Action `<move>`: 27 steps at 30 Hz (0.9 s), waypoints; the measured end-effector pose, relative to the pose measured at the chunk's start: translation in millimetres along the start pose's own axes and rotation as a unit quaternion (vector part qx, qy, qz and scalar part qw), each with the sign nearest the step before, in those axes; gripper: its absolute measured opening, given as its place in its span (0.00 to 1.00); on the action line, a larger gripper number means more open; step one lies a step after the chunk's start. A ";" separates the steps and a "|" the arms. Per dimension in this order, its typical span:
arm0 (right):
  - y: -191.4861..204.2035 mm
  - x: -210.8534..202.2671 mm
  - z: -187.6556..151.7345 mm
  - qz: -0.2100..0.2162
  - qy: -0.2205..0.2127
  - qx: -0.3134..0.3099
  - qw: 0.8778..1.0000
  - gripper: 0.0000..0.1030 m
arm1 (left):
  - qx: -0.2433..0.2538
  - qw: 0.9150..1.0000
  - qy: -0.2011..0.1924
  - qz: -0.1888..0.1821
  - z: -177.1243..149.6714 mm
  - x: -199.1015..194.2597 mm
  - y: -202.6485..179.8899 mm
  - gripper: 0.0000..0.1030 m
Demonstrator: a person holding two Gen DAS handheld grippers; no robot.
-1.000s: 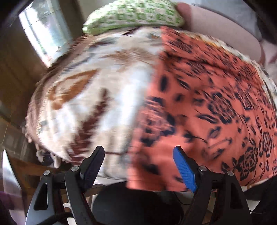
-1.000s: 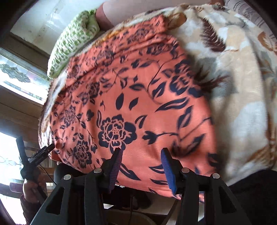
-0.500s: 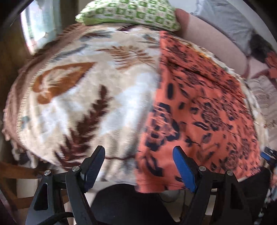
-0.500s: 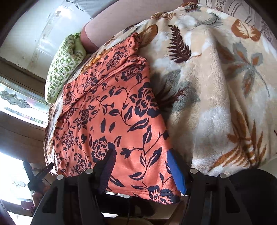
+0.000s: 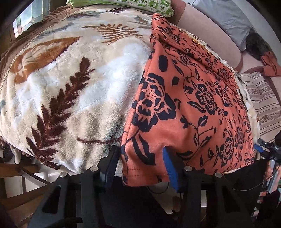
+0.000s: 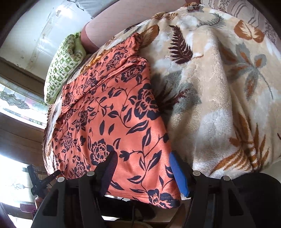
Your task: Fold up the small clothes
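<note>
Your orange garment with the dark navy flower print [image 5: 193, 98] lies spread flat on a plush cream blanket with brown and grey leaf patterns [image 5: 73, 84], which covers a raised, rounded surface; what lies under the blanket you cannot tell. The garment's near hem hangs just over the blanket's front edge, toward you.

Your left claw [image 5: 141, 166] sits at the garment's near left corner. Its jaws have just been closing, with the hem corner between them: the blue-padded finger presses into the cloth from on top, the dark one stands at the folded side edge. Whether both pads already bite you cannot tell. Your right claw [image 6: 144, 168] straddles the near right corner, its jaws spread to either side of the hem, and the pads do not visibly squeeze the cloth.

At the far end of the blanket rests a green-and-white patterned cushion [image 5: 133, 5], against a dusty-pink upholstered backrest [image 5: 207, 33]. In the left wrist view a grey cloth [image 5: 228, 19] and a small orange piece of fabric [image 5: 271, 64] lie off to the far right, near a beige striped cushion [image 5: 261, 105]. Behind it all, dark wood panelling [image 6: 19, 136] frames a bright leaded-glass window [image 6: 15, 101] below a pale wall [image 6: 35, 29].
</note>
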State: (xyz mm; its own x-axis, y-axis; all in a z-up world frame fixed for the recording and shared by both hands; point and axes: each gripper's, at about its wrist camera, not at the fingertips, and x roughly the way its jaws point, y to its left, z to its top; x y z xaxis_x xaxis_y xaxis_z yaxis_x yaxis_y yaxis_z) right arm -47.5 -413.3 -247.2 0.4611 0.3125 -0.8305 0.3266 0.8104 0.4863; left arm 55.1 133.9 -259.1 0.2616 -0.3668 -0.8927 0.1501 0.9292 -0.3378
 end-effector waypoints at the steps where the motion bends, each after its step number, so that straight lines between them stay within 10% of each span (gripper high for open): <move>1: -1.4 0.4 -0.2 -0.001 0.001 0.002 1.000 0.63 | -0.004 1.000 0.001 -0.006 1.0 0.6 0.1 0.45; 5: -8.5 -1.2 1.2 -0.001 -0.001 0.013 1.000 0.63 | 0.001 1.000 0.002 -0.023 -4.6 -5.3 1.1 0.23; 16: -30.1 9.9 -4.3 0.009 0.028 0.043 0.999 0.63 | 0.022 0.999 0.003 -0.046 -3.4 -3.8 -11.9 0.43; 23: -21.8 30.2 -16.3 -0.003 0.052 0.019 0.998 0.62 | 0.018 0.998 0.007 -0.062 -2.3 -0.1 -1.6 0.10; 27: -11.0 33.4 -20.3 -0.025 0.070 -0.016 0.997 0.11 | 0.017 0.998 0.014 -0.059 -2.3 2.2 0.6 0.11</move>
State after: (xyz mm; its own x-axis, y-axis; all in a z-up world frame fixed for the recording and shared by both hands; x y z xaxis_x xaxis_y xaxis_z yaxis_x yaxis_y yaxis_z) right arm -52.5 -401.7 -285.8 0.3252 0.3348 -0.8844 0.3196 0.8413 0.4360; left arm 53.6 133.8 -261.9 0.2139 -0.4716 -0.8555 0.2113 0.8774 -0.4308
